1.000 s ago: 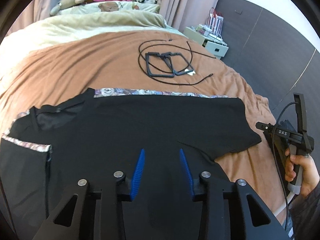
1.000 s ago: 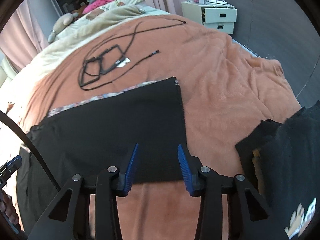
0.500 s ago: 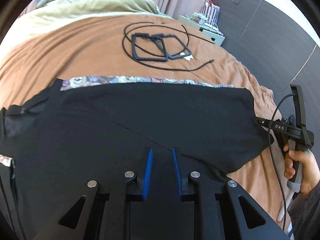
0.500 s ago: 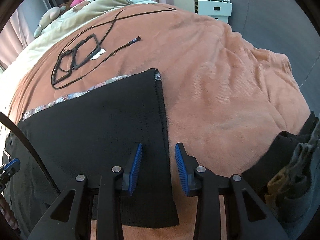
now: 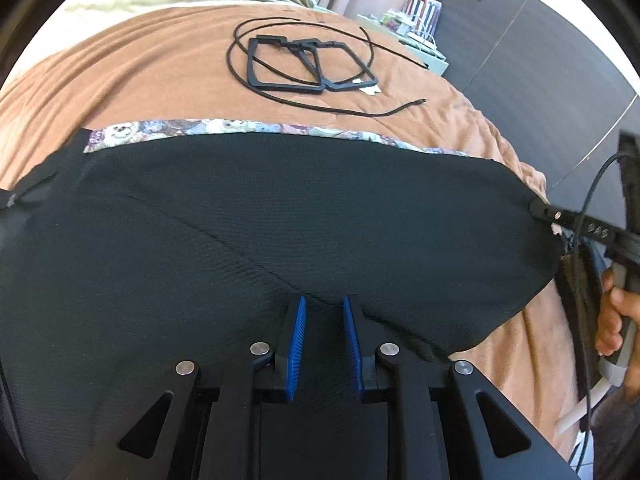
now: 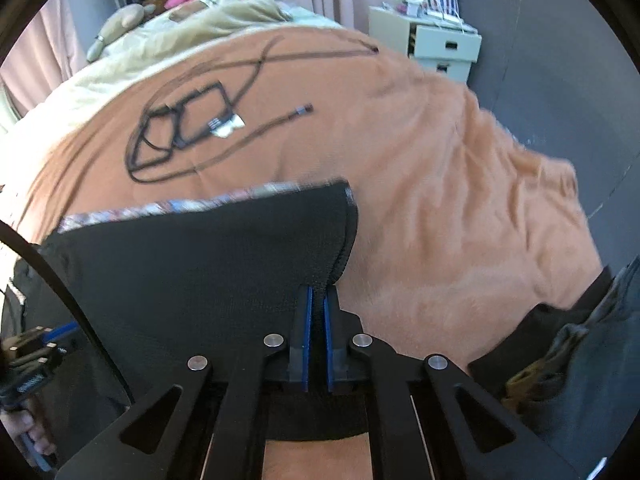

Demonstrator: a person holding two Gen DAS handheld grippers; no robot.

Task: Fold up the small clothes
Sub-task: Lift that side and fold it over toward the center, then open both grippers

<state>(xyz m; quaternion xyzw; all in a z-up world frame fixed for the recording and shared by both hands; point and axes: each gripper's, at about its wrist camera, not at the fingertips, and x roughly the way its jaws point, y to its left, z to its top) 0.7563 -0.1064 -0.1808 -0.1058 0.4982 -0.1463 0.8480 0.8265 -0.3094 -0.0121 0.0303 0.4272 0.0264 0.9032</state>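
Note:
A black garment (image 5: 280, 216) with a patterned cartoon-print trim (image 5: 224, 128) lies spread on the brown blanket (image 5: 120, 76). My left gripper (image 5: 323, 312) is low over the garment's near part, its blue pads a narrow gap apart with black cloth between them. My right gripper (image 6: 317, 300) is shut on the garment's right edge (image 6: 344, 236), which is lifted and curled. The right gripper also shows at the right of the left wrist view (image 5: 576, 228).
Black cables and two black frames (image 5: 304, 64) lie on the blanket beyond the garment. A pile of dark clothes (image 6: 580, 344) sits at the right. A white drawer unit (image 6: 440, 48) stands by the grey wall. Pillows and soft toys (image 6: 168, 12) lie at the bed's far end.
Both grippers moved down and forward onto the garment. The right jaws closed on its right edge and raised it. The left jaws narrowed around the cloth.

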